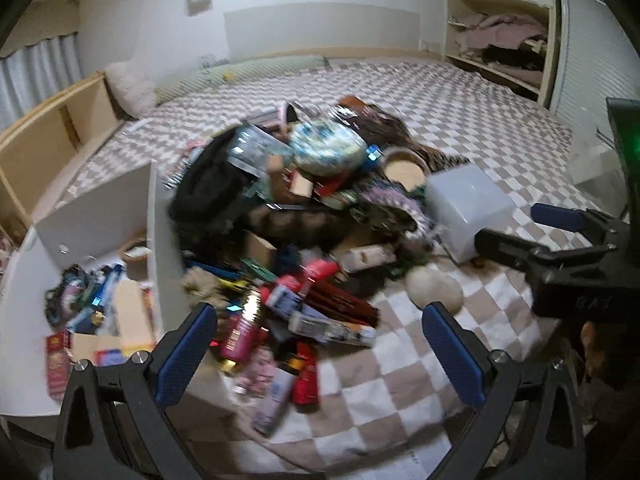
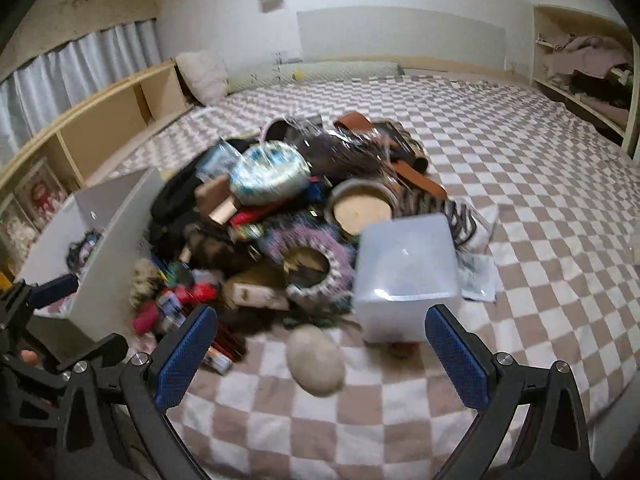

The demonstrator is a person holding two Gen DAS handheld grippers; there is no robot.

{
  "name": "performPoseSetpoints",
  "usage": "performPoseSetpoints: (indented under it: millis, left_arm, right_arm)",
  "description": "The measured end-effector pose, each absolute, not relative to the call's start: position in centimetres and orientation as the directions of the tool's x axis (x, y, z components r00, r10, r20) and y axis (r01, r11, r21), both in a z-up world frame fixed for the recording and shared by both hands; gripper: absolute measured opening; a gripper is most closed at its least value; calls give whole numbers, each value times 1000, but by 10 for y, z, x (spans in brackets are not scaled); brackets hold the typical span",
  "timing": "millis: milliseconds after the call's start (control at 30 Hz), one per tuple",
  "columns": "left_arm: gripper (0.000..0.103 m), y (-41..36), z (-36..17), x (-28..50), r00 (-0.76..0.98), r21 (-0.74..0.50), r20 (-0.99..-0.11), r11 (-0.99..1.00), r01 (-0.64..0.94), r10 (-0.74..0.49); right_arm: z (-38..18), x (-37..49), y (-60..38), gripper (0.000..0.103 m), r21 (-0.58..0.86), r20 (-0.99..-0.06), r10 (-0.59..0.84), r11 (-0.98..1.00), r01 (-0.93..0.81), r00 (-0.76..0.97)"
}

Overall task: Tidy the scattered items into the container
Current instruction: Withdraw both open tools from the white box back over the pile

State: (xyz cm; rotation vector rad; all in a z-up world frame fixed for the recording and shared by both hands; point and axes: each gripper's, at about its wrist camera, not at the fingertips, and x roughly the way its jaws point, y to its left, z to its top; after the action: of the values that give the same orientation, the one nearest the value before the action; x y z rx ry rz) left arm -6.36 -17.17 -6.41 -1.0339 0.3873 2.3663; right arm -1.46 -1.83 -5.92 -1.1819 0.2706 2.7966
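Observation:
A pile of scattered items (image 1: 304, 216) lies on a checkered blanket: bottles, boxes, a black bag, a round patterned tin (image 1: 326, 146) (image 2: 268, 172), a purple ring (image 2: 308, 248) and a round wooden lid (image 2: 362, 208). An open white container (image 1: 100, 216) (image 2: 116, 208) stands just left of the pile with several items inside. My left gripper (image 1: 320, 320) is open above the pile's near edge, over a red bottle (image 1: 240, 336). My right gripper (image 2: 320, 320) is open and empty. It hovers above a beige oval lump (image 2: 316, 360) and close to a translucent white box (image 2: 404, 264) (image 1: 468, 204).
A low wooden shelf (image 2: 100, 120) runs along the left wall under curtains. A pillow (image 2: 200, 72) and a long bolster (image 2: 320, 72) lie at the far wall. An open closet (image 1: 500, 40) with bedding is at the right. Bare checkered blanket (image 2: 520, 200) stretches right of the pile.

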Motion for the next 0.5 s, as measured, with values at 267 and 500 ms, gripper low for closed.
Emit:
performPoseSetpoints:
  millis: [267,500]
  left_arm:
    - [102,-160,-105,-60,-483,24,-819,-824,-566,309]
    - [101,-168,-126,-64,-434,-2,-854,-836,-549,287]
  right_arm:
    - [-95,-5,-26,103,104,-736,-20,-991,-84,-677]
    - [-121,-12,-28,103,127,-773,-48,-989,-80,-633]
